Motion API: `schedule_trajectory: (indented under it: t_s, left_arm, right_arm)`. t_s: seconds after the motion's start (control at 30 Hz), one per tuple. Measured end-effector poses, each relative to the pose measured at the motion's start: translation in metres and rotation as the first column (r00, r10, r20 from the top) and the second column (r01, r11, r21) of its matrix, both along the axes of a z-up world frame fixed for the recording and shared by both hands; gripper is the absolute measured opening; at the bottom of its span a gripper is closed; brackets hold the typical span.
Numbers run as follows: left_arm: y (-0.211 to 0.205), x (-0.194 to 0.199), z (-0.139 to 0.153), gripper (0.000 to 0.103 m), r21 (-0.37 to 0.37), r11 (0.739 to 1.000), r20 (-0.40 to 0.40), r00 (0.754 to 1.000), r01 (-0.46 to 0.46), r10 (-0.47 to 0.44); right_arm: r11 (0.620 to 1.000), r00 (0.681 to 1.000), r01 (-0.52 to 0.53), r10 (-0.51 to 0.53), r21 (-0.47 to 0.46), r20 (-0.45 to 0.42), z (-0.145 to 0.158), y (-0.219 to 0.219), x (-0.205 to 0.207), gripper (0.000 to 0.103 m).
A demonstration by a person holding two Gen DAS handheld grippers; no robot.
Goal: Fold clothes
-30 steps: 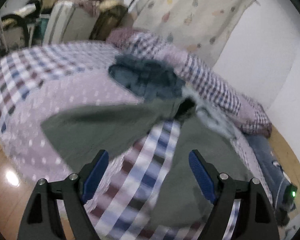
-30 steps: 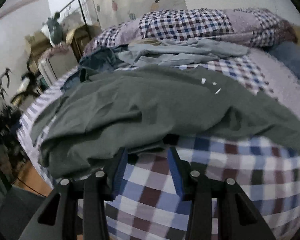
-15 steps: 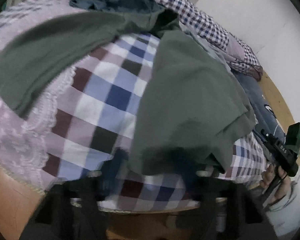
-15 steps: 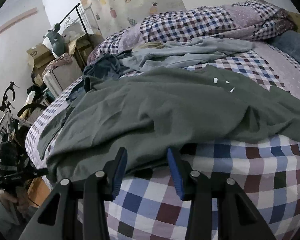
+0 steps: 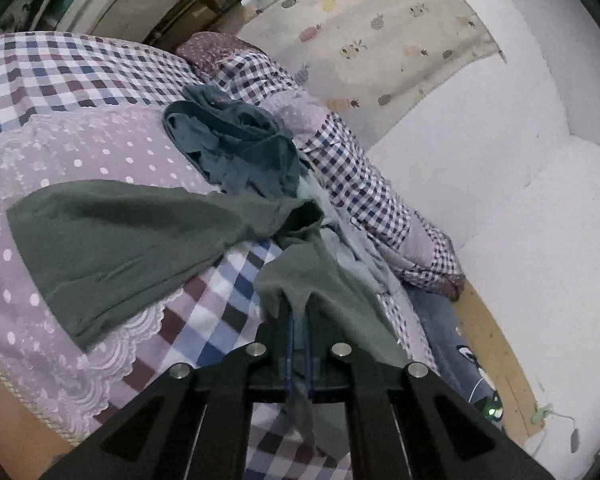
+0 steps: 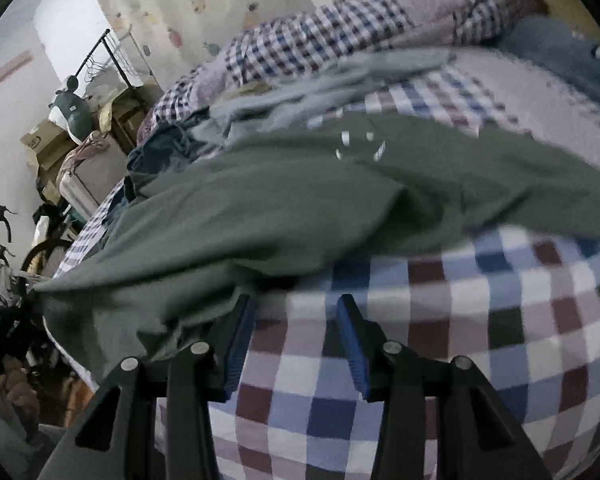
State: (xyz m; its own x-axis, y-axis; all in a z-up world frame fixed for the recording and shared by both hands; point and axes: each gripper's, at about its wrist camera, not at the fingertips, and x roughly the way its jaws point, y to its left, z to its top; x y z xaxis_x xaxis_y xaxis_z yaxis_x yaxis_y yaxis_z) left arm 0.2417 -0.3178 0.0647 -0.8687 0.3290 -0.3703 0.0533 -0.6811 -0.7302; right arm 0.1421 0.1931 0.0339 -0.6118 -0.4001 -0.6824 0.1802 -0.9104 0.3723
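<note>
Left wrist view: a bed covered by a checked sheet (image 5: 220, 300) is seen, with a lilac dotted, lace-edged cover (image 5: 80, 152) lying over its near side.
Green garment (image 5: 132, 240): it is spread across the bed, one part laid flat on the lilac cover, another part drawn up in a peak toward the camera.
Left gripper (image 5: 298, 320): it is clamped on an edge of the green garment; the blue pads are pressed nearly together with the cloth pinched between them, and a strip of cloth is seen hanging down between the fingers.
Dark blue garment (image 5: 240, 144): it is bunched up beyond the green one, beside a rolled checked quilt (image 5: 352, 176) along the wall.
Pale grey garment (image 5: 352, 248): it is crumpled between the green garment and the quilt.
Right wrist view: the green garment (image 6: 280, 200) is seen heaped over the checked sheet (image 6: 460, 320), with small white marks on its upper part.
Right gripper (image 6: 296, 320): it is held partly apart just at the near hem of the green garment; only checked sheet is seen between the pads, and the left finger lies against the cloth's edge. No grip is shown.
Background: cardboard boxes (image 6: 44, 144) and a clothes rail (image 6: 112, 52) are seen at the left, and a fruit-print curtain (image 6: 172, 4) behind the bed.
</note>
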Motion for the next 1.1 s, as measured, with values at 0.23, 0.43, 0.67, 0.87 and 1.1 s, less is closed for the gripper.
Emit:
schedule_trajectory:
  t_s: [0.23, 0.43, 0.67, 0.87, 1.1]
  left_arm:
    - [0.003, -0.010, 0.002, 0.002, -0.003, 1.000, -0.003, 1.000, -0.007, 0.007]
    - [-0.002, -0.007, 0.006, 0.002, 0.016, 1.000, -0.002, 1.000, -0.020, 0.020]
    - [0.001, -0.010, 0.015, 0.002, 0.057, 0.998, -0.006, 1.000, -0.011, 0.011]
    - [0.022, -0.028, 0.030, 0.002, 0.076, 0.993, 0.059, 0.993, 0.095, -0.099]
    - [0.075, -0.001, 0.064, 0.002, -0.045, 0.932, 0.151, 0.924, 0.361, -0.351]
  right_arm:
    - [0.996, 0.996, -0.091, 0.091, 0.020, -0.005, -0.006, -0.027, -0.008, 0.046]
    - [0.985, 0.987, -0.158, 0.156, 0.067, 0.037, -0.004, -0.050, -0.028, 0.001]
    - [0.972, 0.985, -0.170, 0.165, 0.165, 0.039, 0.052, -0.031, -0.012, 0.000]
    - [0.973, 0.997, -0.075, 0.078, 0.216, -0.009, 0.126, 0.029, 0.022, 0.000]
    - [0.962, 1.000, 0.014, -0.016, 0.273, 0.005, 0.171, 0.088, 0.090, 0.000]
